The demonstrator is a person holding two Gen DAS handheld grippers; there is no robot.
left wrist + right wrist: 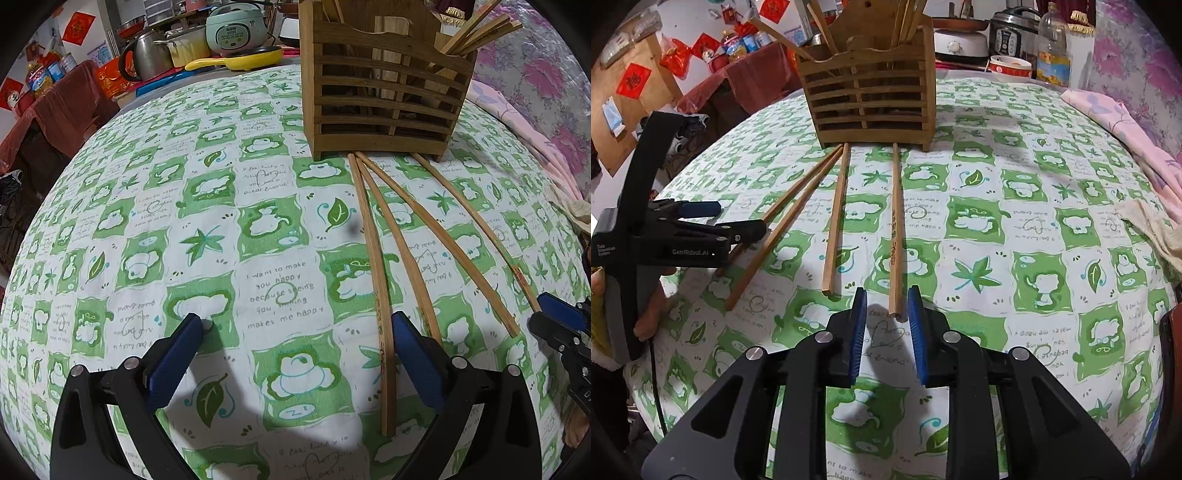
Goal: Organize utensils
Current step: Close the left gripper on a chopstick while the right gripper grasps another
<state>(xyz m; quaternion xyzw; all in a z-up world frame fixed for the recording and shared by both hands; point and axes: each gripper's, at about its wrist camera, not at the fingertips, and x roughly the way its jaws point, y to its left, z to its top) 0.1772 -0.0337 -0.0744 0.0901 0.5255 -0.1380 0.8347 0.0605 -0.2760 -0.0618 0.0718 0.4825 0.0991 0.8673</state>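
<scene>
Your table, under its green-and-white cloth (1034, 229), carries the wooden slatted holder (871, 96) at the far side, already stocked with upright chopsticks. Four loose chopsticks lie on the cloth in front of it, their far tips almost touching its base and fanning toward you.

Your right gripper (886, 314) sits low with its jaws partly open and nothing between them yet; the near end of the rightmost chopstick (895, 236) lies just inside the gap. Bring the pads down level with the cloth, keep the stick centred, and close a little up from its end, so it does not swing when lifted. Then tip it upright before lowering it into a compartment.

Your left gripper (299, 325) is spread wide and empty, its right finger (413, 354) resting between the two leftmost chopsticks (376, 266). Keep it still, I think, or move it aside, so it does not nudge those sticks while the right one works.
</scene>
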